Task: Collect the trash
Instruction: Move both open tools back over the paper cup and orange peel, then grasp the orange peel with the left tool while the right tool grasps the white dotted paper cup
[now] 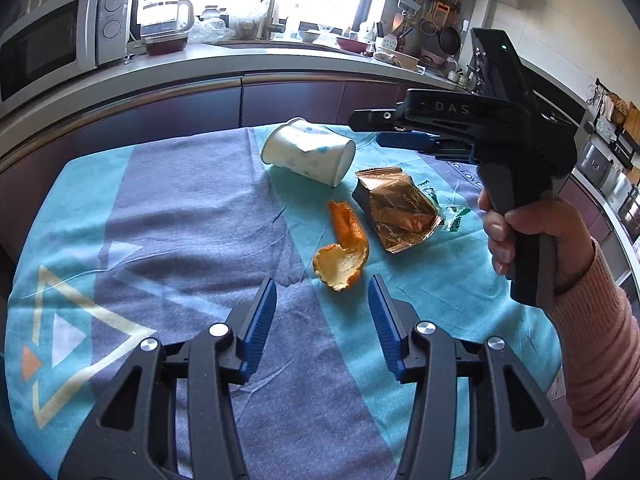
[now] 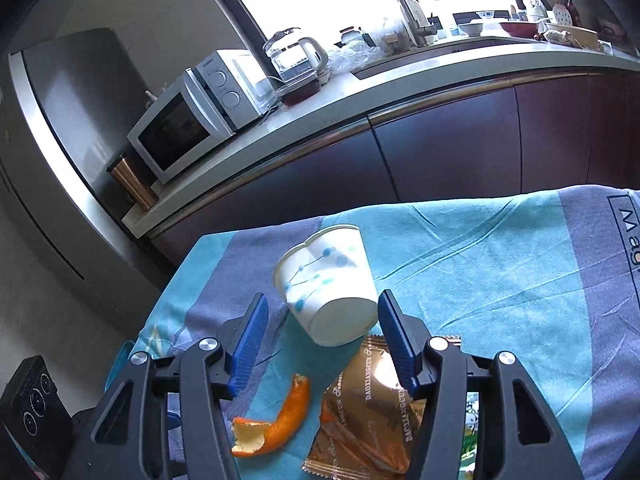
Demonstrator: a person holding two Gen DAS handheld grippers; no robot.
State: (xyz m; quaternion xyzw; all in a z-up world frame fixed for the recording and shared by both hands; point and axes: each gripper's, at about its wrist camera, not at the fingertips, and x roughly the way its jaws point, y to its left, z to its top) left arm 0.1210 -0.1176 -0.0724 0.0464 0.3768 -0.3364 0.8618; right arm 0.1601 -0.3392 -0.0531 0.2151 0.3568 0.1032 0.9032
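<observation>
A white paper cup [image 1: 308,152] with blue dots lies on its side on the blue tablecloth [image 1: 180,220]. Beside it lie an orange peel [image 1: 344,248] and a bronze snack wrapper [image 1: 396,208], with a small green wrapper [image 1: 454,216] at its right. My left gripper [image 1: 322,288] is open and empty, just short of the peel. My right gripper [image 2: 320,310] is open above the table, its jaws on either side of the cup [image 2: 328,284] and apart from it. The peel [image 2: 276,420] and the wrapper [image 2: 368,408] lie under it. It also shows in the left wrist view [image 1: 404,132].
A kitchen counter [image 1: 248,56] runs behind the table with a microwave [image 1: 52,44], a glass kettle [image 1: 164,12] and a sink with dishes. A steel fridge [image 2: 60,152] stands at the left. A black device [image 2: 32,404] sits low beside the table.
</observation>
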